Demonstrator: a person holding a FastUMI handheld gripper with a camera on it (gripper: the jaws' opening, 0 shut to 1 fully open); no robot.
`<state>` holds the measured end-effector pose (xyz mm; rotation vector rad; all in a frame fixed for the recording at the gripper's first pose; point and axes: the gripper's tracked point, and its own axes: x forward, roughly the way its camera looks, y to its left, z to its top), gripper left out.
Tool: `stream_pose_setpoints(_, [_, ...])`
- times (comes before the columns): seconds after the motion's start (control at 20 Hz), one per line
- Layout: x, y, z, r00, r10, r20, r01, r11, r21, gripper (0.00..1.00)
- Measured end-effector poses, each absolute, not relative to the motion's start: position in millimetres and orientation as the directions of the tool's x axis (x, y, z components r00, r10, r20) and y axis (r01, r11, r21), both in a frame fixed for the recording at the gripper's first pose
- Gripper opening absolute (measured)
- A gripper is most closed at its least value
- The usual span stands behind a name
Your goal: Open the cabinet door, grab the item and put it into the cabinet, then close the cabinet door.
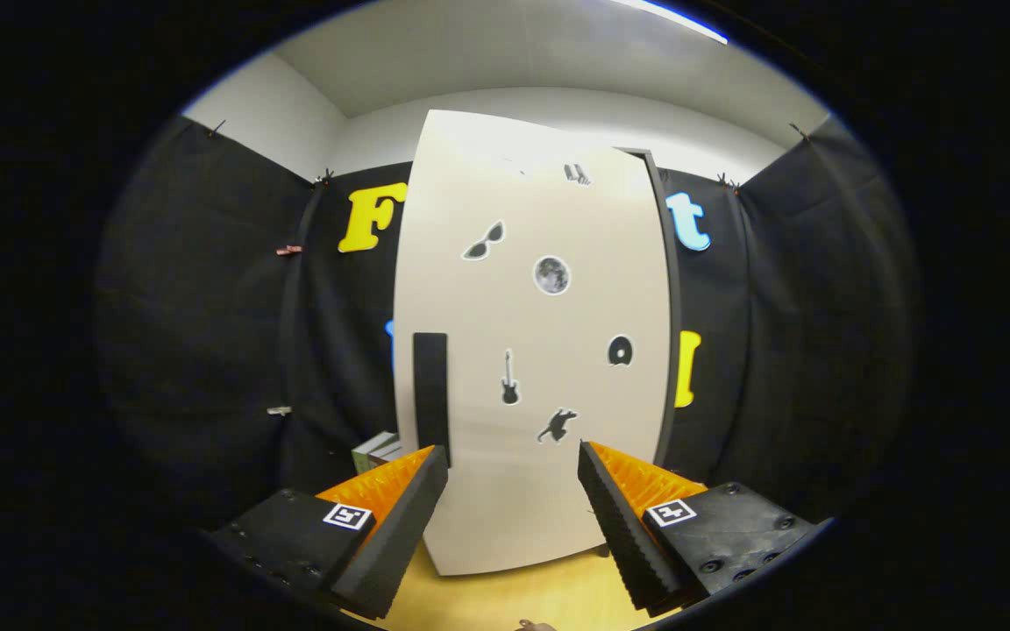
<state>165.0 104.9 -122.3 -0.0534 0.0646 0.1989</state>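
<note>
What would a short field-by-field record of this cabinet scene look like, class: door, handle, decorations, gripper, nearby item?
cabinet door: white, shut or nearly shut, upright ahead of the fingers
handle: dark vertical bar near the door's left edge
stickers: several, including a moon, sunglasses, a guitar
gripper: open, fingers apart, holding nothing
boxes: stacked left of the cabinet, beyond the left finger

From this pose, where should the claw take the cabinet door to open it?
Grip the dark vertical handle near the left edge of the white cabinet door. It is a tall, narrow bar, so come straight at it with one finger on each side. The claw is open, apart from the door, handle just beyond its left finger.
</note>
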Motion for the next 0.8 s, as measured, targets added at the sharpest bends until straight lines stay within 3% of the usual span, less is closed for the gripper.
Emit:
stream_pose_setpoints(0.55, [154.1, 62.7, -103.9, 0.987, 0.148, -0.056, -0.144, 0.987, 0.077, 0.98])
stream_pose_setpoints(0.8, [145.7, 59.3, -96.4, 0.992, 0.123, -0.033, -0.122, 0.992, 0.024, 0.97])
